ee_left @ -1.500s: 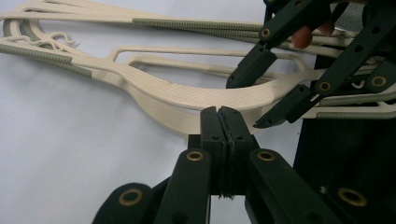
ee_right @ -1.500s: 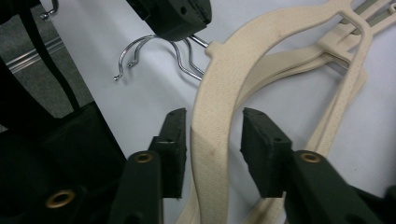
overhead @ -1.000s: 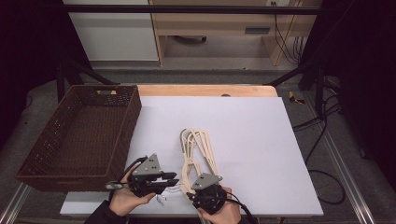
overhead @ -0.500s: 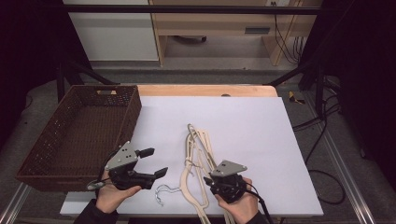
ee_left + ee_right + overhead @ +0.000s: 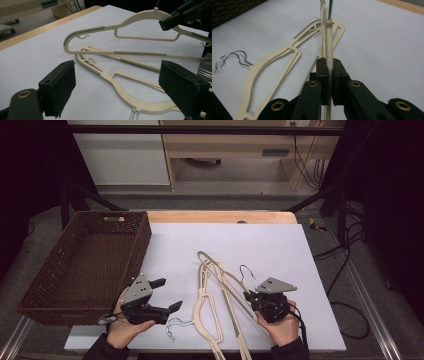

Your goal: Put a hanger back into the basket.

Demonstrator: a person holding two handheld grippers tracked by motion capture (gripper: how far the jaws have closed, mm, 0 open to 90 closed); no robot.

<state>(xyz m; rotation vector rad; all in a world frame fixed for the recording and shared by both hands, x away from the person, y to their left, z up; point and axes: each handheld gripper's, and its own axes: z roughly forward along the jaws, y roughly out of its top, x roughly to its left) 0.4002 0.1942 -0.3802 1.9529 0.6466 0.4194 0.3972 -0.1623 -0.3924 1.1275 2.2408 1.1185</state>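
Cream plastic hangers (image 5: 205,305) lie piled on the white table top (image 5: 270,245), their wire hooks (image 5: 176,325) toward the front edge. My right gripper (image 5: 248,296) is shut on one more hanger (image 5: 222,272), gripping it beside its hook (image 5: 245,270) and holding it tilted above the pile. In the right gripper view the pads (image 5: 322,75) clamp that hanger (image 5: 327,42) edge-on. My left gripper (image 5: 168,294) is open, its jaws just having opened wider. In the left gripper view nothing sits between its pads (image 5: 60,85). The raised hanger (image 5: 100,28) hangs ahead of them, and the pile (image 5: 125,96) lies below.
A brown wicker basket (image 5: 141,245), with nothing in it, stands at the table's left. A wooden strip (image 5: 215,216) runs along the far edge. Cables (image 5: 350,320) trail on the floor at the right. The back half of the white top has open room.
My left gripper's jaws have opened and let go of the hangers. My right gripper has moved right and up, pulling one hanger off the pile.
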